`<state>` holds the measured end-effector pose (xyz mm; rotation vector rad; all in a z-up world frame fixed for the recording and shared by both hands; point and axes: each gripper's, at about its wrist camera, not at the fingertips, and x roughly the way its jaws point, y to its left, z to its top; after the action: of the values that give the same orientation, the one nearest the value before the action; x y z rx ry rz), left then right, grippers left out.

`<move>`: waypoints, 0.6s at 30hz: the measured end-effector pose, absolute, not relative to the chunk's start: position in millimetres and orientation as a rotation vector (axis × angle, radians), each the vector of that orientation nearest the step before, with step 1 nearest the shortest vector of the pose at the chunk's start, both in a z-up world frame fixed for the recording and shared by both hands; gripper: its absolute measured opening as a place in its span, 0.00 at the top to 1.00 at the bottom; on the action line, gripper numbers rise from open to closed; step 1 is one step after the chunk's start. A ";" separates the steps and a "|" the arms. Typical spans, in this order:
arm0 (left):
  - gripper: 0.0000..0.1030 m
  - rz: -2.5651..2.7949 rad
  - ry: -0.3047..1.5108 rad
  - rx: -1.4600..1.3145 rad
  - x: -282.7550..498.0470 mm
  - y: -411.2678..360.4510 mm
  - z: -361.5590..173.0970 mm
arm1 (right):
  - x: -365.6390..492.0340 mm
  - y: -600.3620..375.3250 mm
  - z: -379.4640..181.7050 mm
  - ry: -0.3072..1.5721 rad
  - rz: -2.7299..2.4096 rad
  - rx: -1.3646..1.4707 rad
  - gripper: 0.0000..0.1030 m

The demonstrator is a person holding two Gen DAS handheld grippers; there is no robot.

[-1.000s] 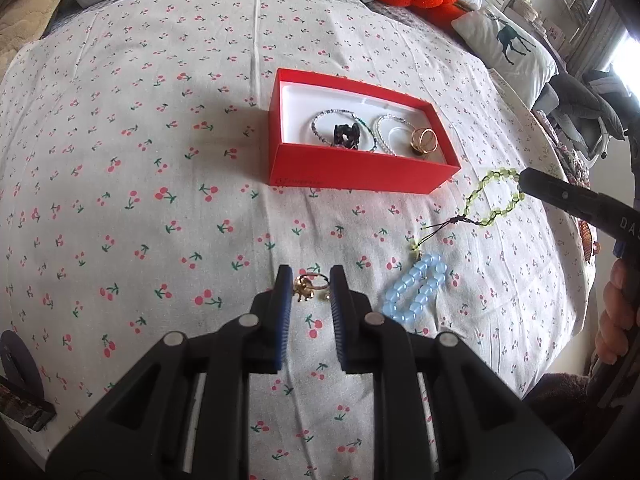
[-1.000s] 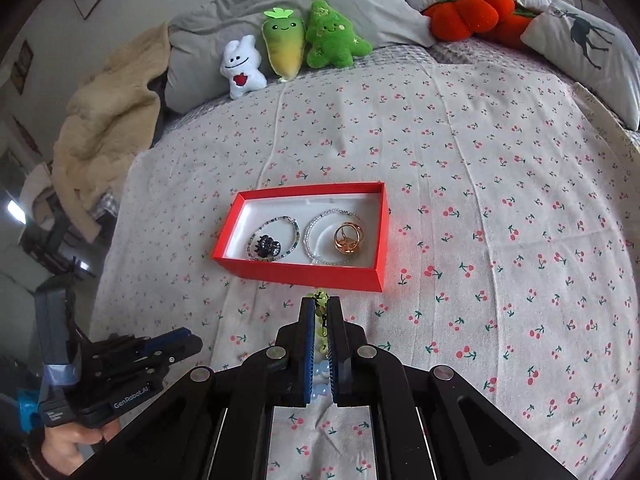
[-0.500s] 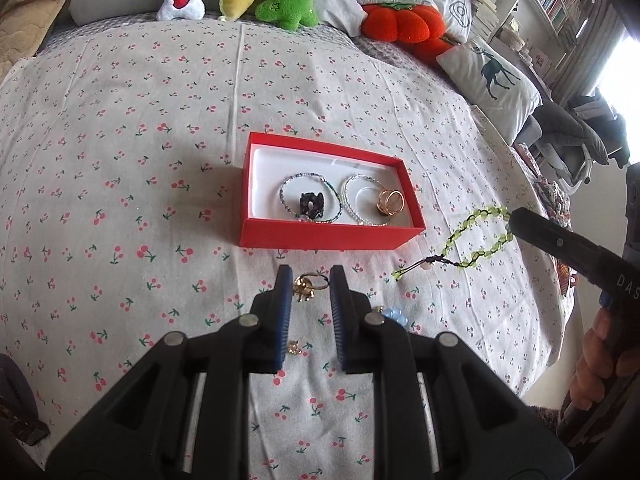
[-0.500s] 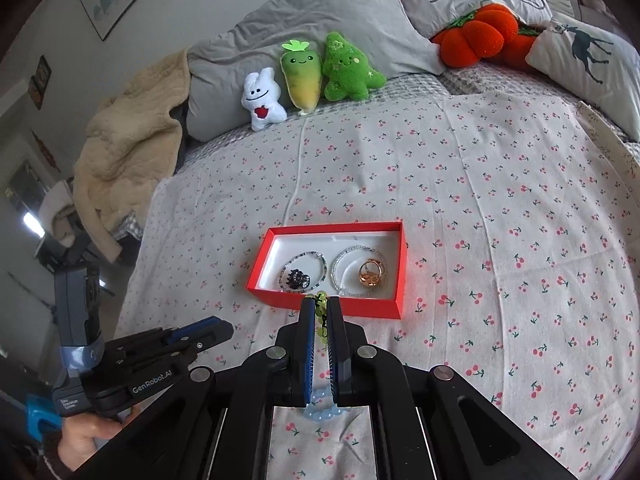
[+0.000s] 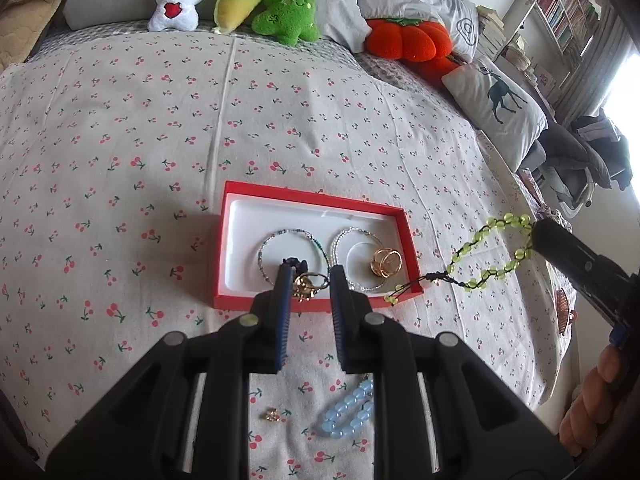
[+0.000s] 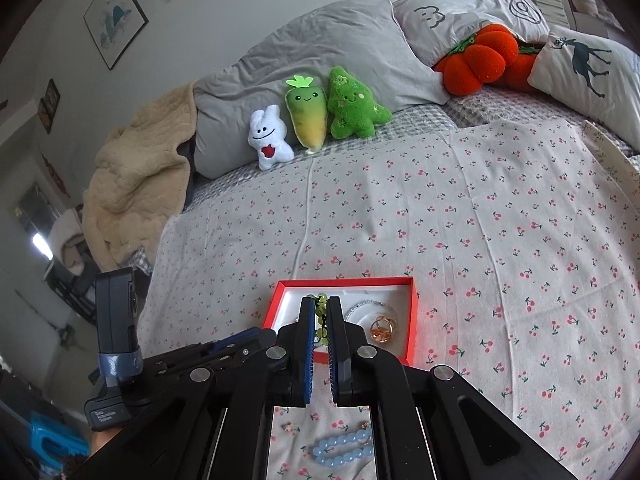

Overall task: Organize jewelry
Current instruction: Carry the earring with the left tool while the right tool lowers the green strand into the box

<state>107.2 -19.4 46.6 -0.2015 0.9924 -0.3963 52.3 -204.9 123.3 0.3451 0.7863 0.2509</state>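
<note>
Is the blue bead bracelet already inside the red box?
No, the blue bead bracelet lies on the cherry-print sheet, on the near side of the red box, under the left gripper.

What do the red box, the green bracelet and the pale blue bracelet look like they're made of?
The red box looks like matte cardboard with a smooth white molded liner, probably plastic. The green bracelet, held by the right gripper, shows translucent, glossy yellow-green beads on dark knotted cord; glass or plastic, hard to say. The pale blue bracelet has cloudy, shiny rounded beads, likely glass or acrylic.
</note>
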 end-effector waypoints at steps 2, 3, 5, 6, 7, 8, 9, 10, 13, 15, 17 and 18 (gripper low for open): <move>0.80 -0.386 0.992 -0.194 113.7 -23.3 41.7 | 58.8 -205.1 121.9 0.782 0.261 0.362 0.94; 0.80 -0.382 0.995 -0.190 117.1 -25.2 38.5 | 62.3 -204.6 120.6 0.780 0.265 0.368 0.94; 0.80 -0.372 1.003 -0.179 123.0 -28.4 31.4 | 70.6 -203.1 116.8 0.784 0.274 0.372 0.94; 0.80 -0.364 1.006 -0.175 125.6 -29.8 28.0 | 75.0 -202.3 113.7 0.787 0.276 0.372 0.94; 0.80 -0.356 1.008 -0.172 128.2 -30.8 24.9 | 79.6 -201.1 110.1 0.794 0.276 0.370 0.94; 0.80 -0.349 1.010 -0.171 130.6 -31.6 22.2 | 83.7 -200.0 105.3 0.803 0.274 0.368 0.94; 0.80 -0.343 1.011 -0.171 132.5 -32.0 19.7 | 88.2 -199.3 100.0 0.815 0.271 0.366 0.94; 0.80 -0.337 1.011 -0.170 134.3 -32.5 17.9 | 92.6 -198.5 94.5 0.829 0.264 0.364 0.94; 0.80 -0.313 1.013 -0.163 139.3 -32.9 12.5 | 104.1 -198.5 75.5 0.876 0.240 0.361 0.94; 0.80 -0.300 1.017 -0.163 142.4 -32.5 8.9 | 109.5 -199.4 63.9 0.903 0.220 0.353 0.94; 0.80 -0.288 1.023 -0.166 144.9 -31.7 6.2 | 114.4 -201.7 54.9 0.922 0.201 0.349 0.94; 0.80 -0.288 1.024 -0.169 145.5 -31.1 5.6 | 116.6 -203.5 51.1 0.929 0.192 0.350 0.94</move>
<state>145.5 -31.1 5.6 -0.1693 1.0239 -0.2877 116.6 -203.5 51.1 0.3502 0.9291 0.1915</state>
